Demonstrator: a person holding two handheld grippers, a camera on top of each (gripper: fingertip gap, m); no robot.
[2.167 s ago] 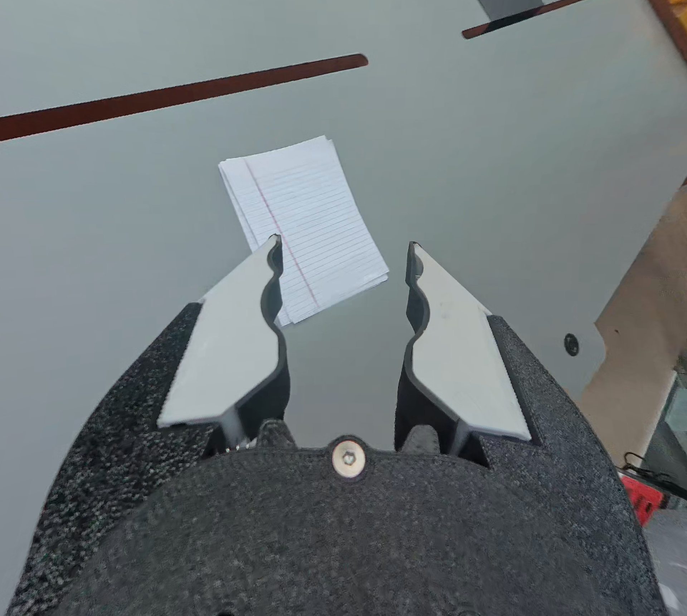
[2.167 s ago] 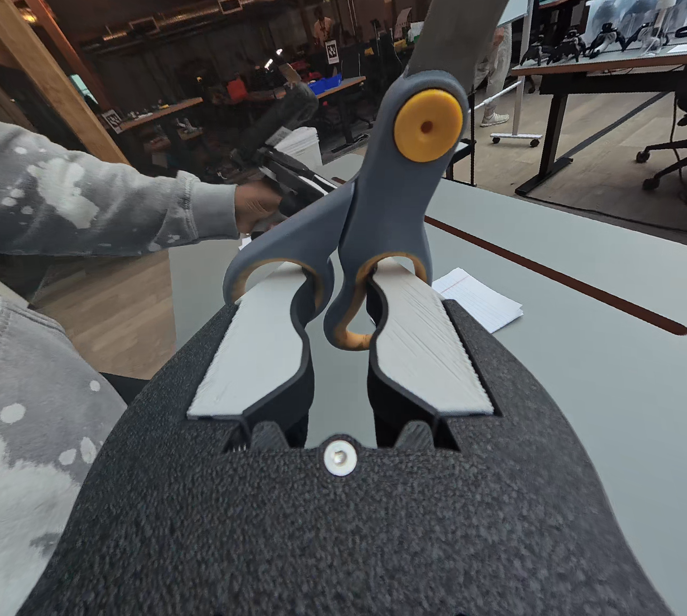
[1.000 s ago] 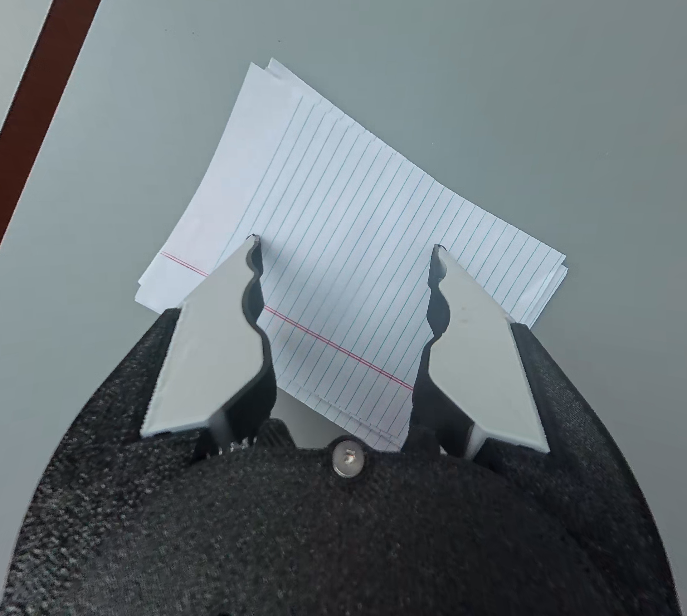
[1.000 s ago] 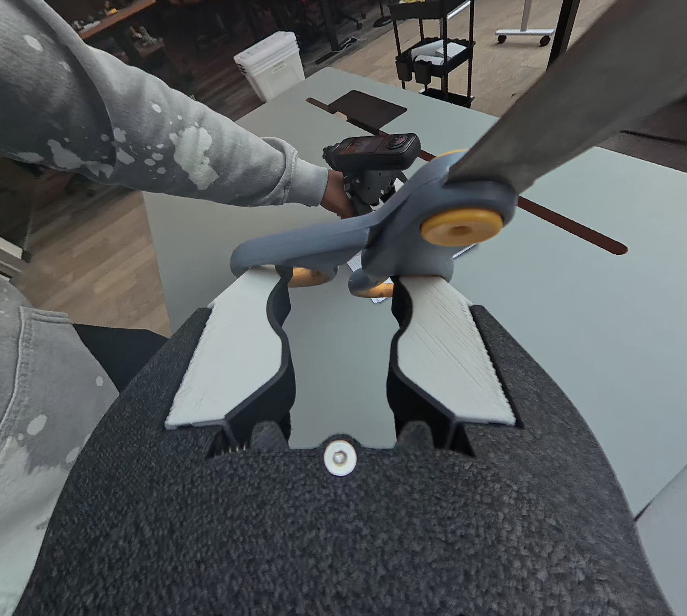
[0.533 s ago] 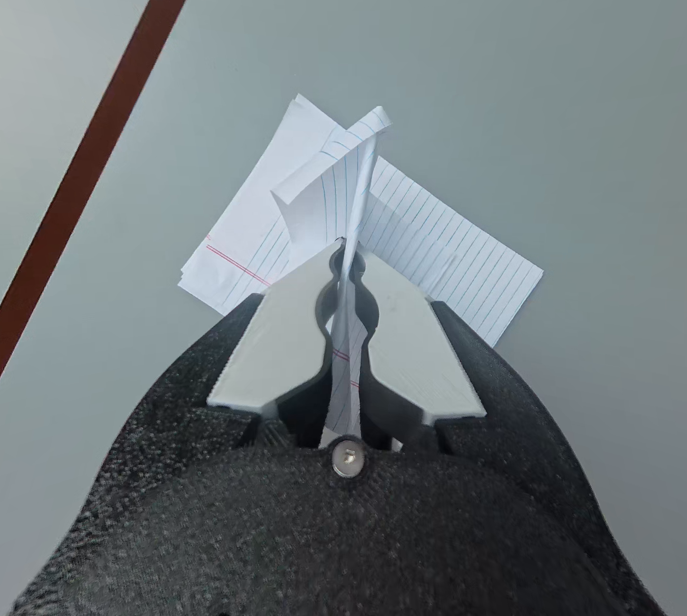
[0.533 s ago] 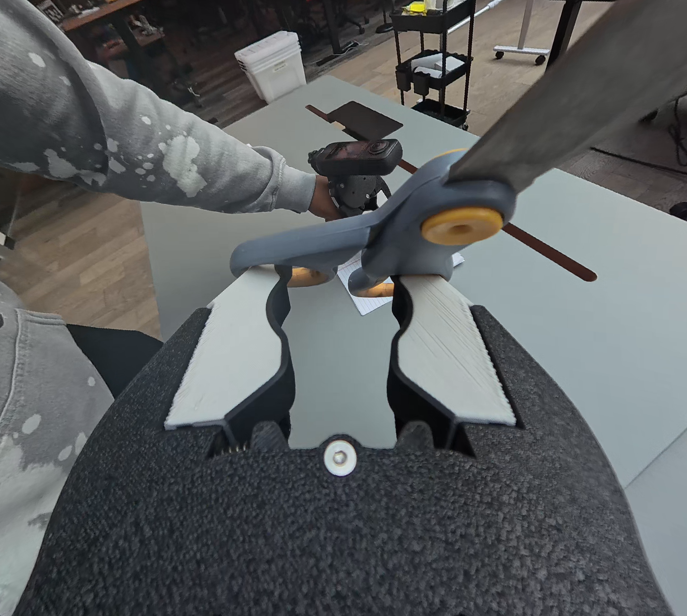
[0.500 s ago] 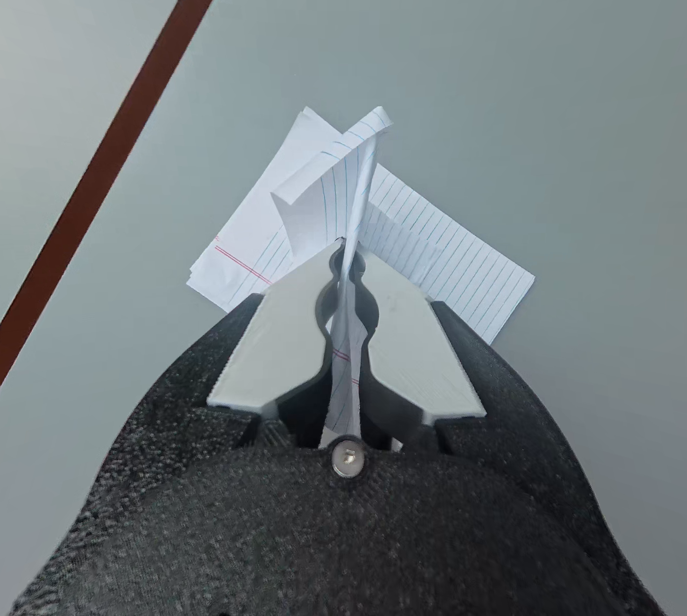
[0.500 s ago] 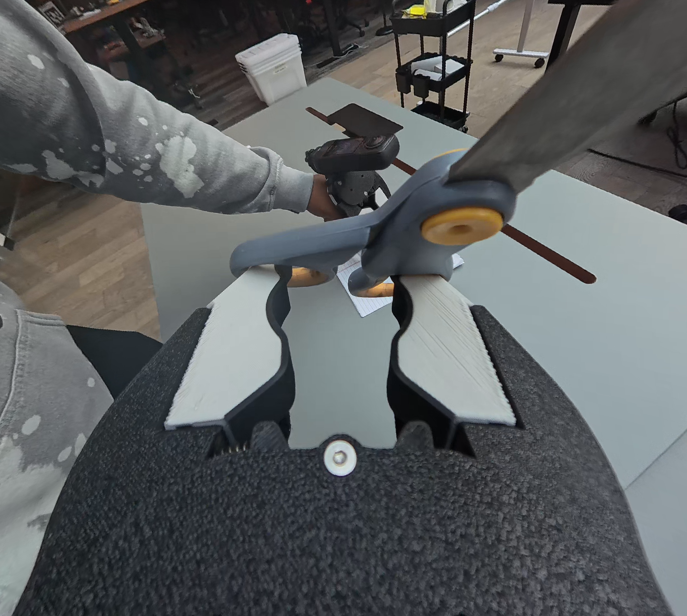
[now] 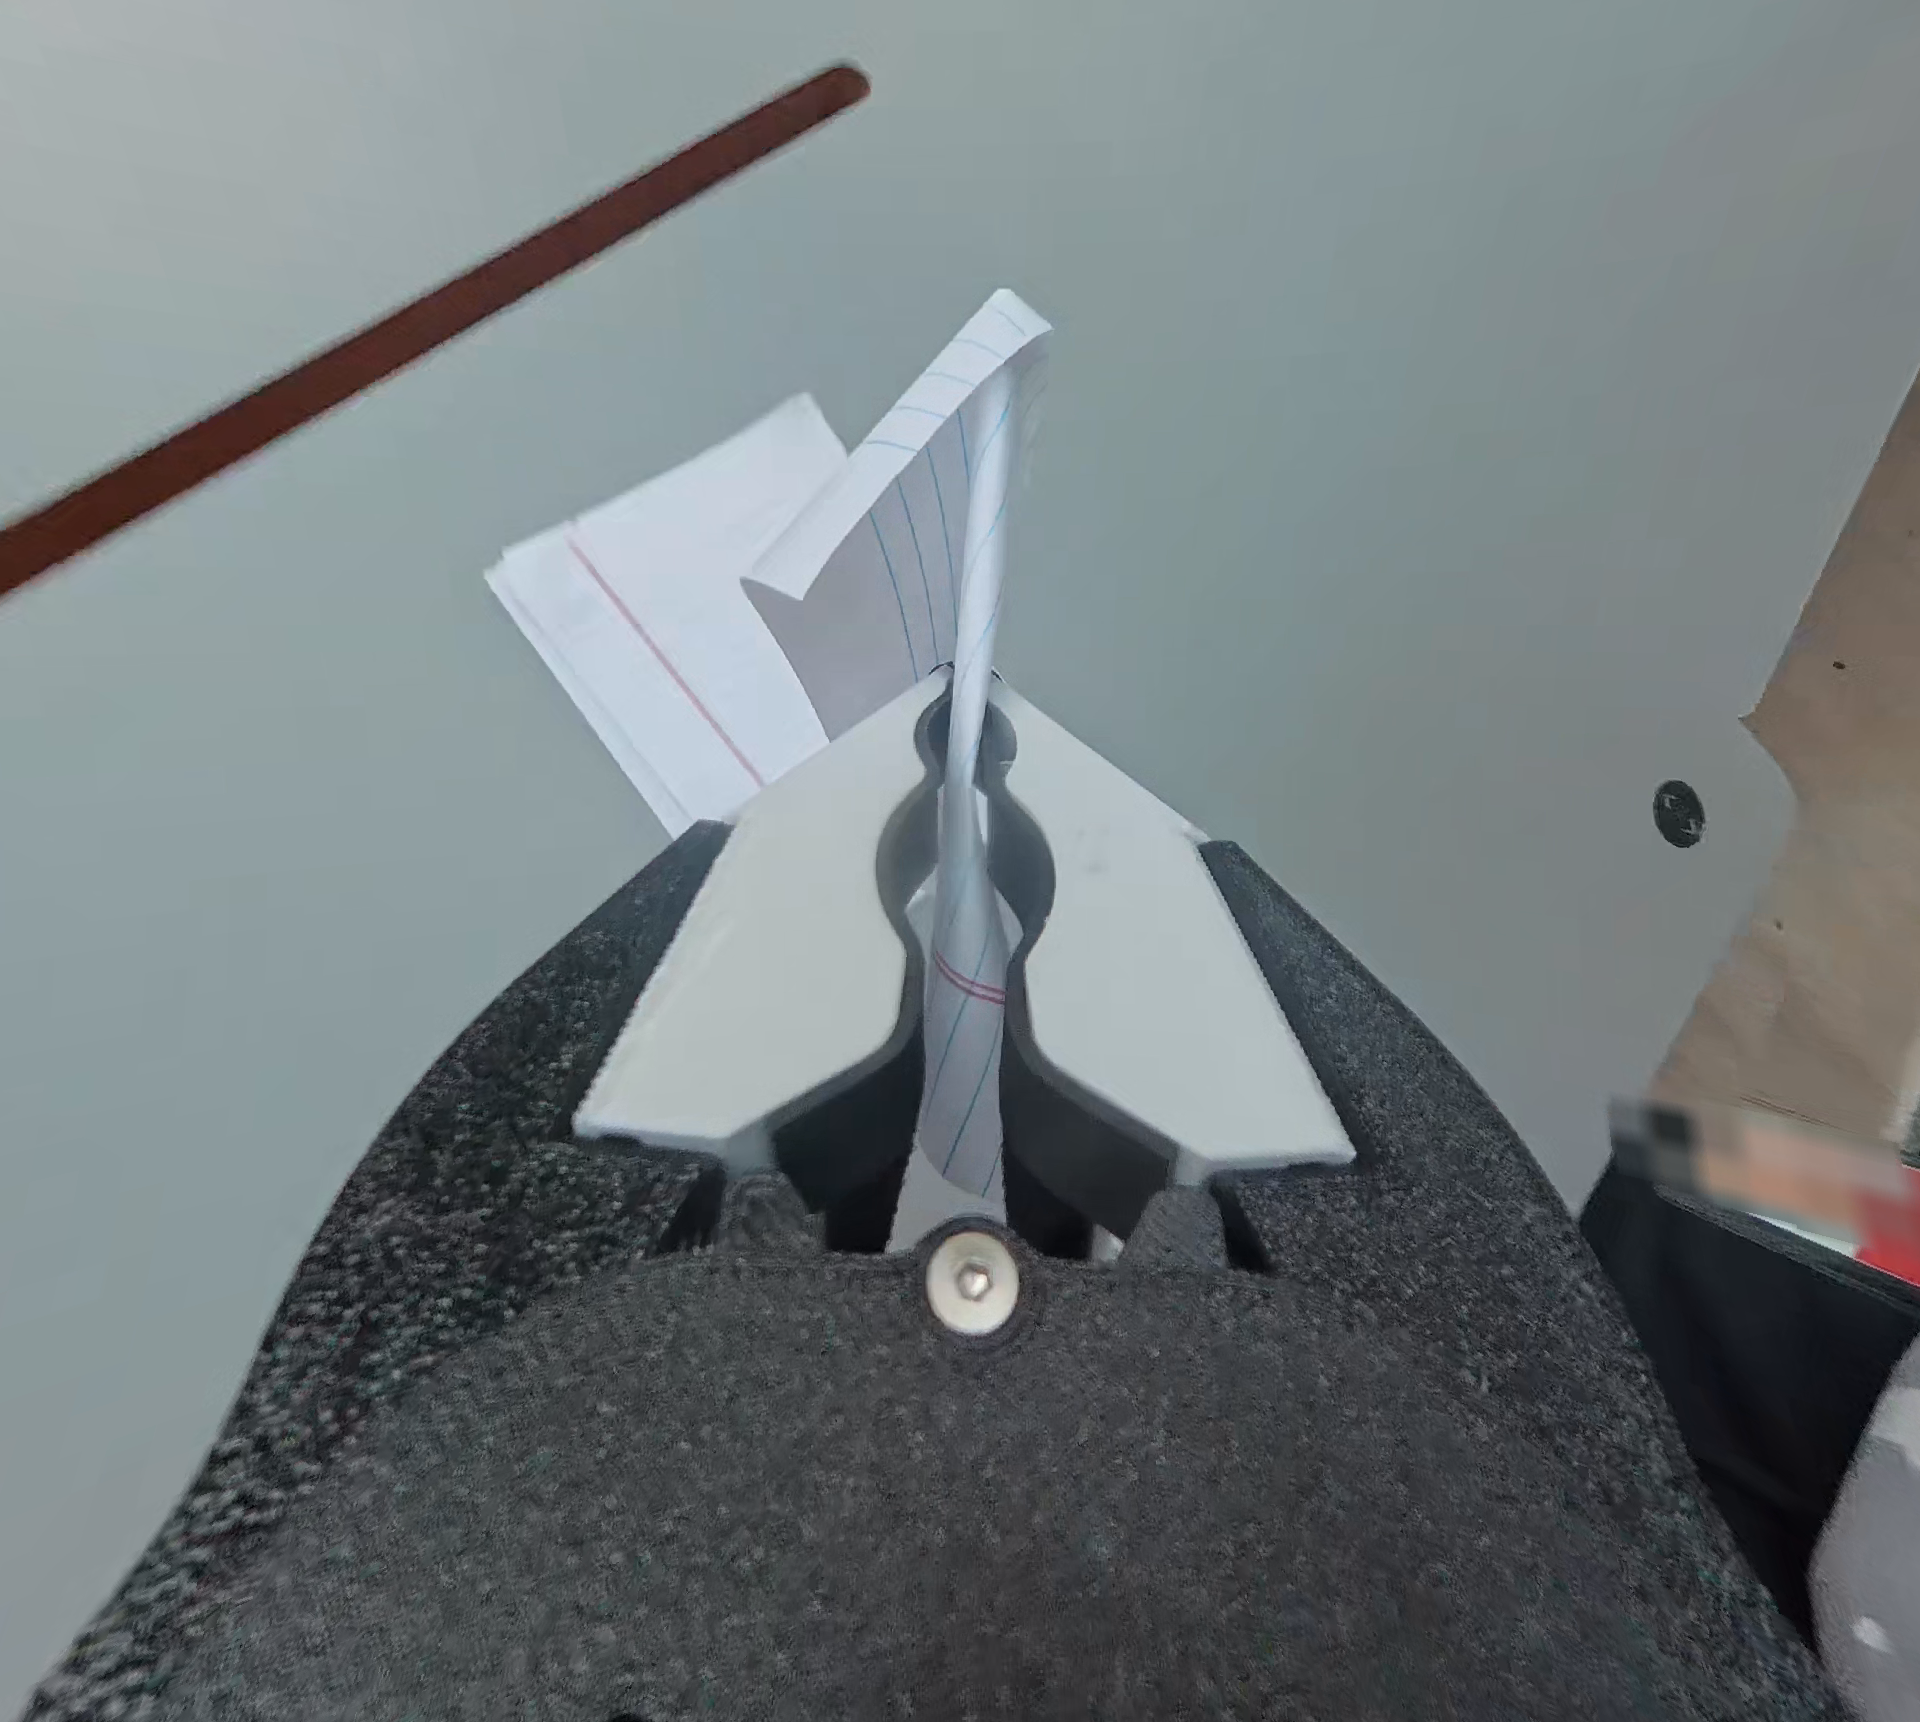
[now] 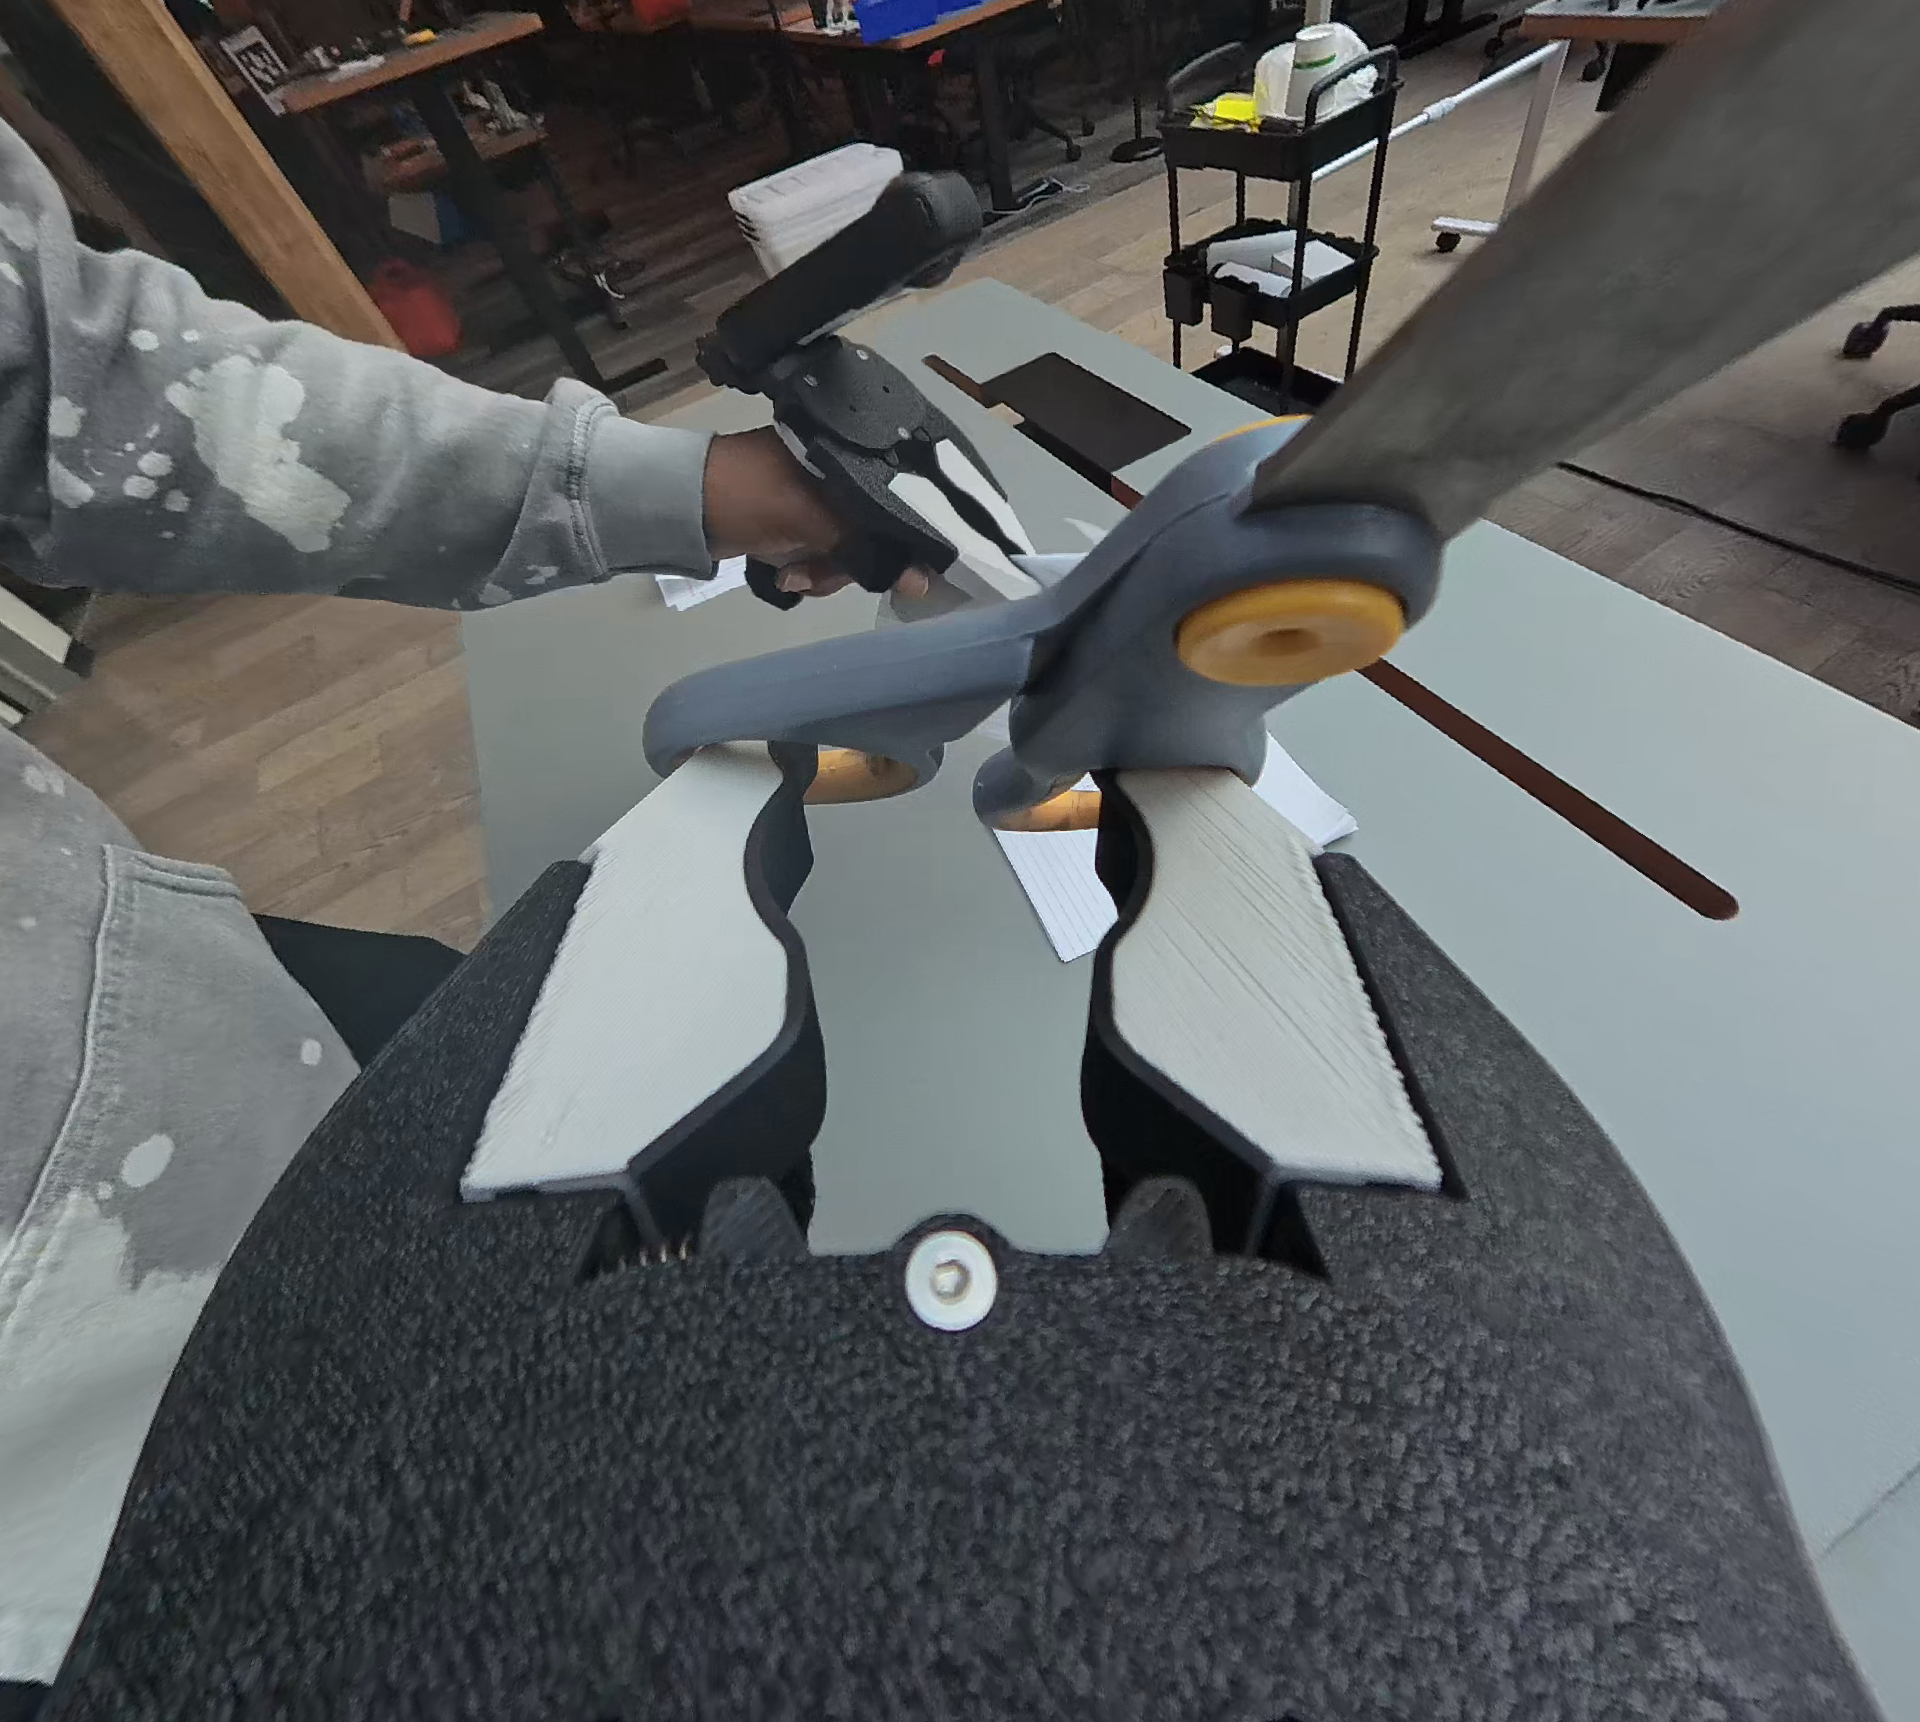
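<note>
While the left gripper (image 9: 968,685) is pressed together on a single lined sheet (image 9: 940,529), that sheet stands on edge between the fingers, its long axis running straight ahead along them, free end curling up and forward above the grey table (image 9: 1351,322). Rest of the paper stack (image 9: 665,623) lies flat on the table just left of and under the fingertips, red margin line slanting away to the upper left.

Right gripper (image 10: 951,784) has its fingers spread apart inside the two handle loops of grey scissors (image 10: 1101,675) with an orange pivot; handles lie sideways across the fingertips, blade pointing up and to the right out of the picture. Cannot tell how firmly the loops sit on the fingers.

Only the right wrist view shows the scissors, the person's hand (image 10: 790,519) and grey spattered sleeve (image 10: 312,446) holding the left gripper over the paper, plus a black cart (image 10: 1278,218), white bin (image 10: 821,202) and workbenches behind. Only the left wrist view shows the pinch itself. Both show the dark red slot (image 9: 436,311) in the tabletop. Scissor handles block part of the stack in the right wrist view
</note>
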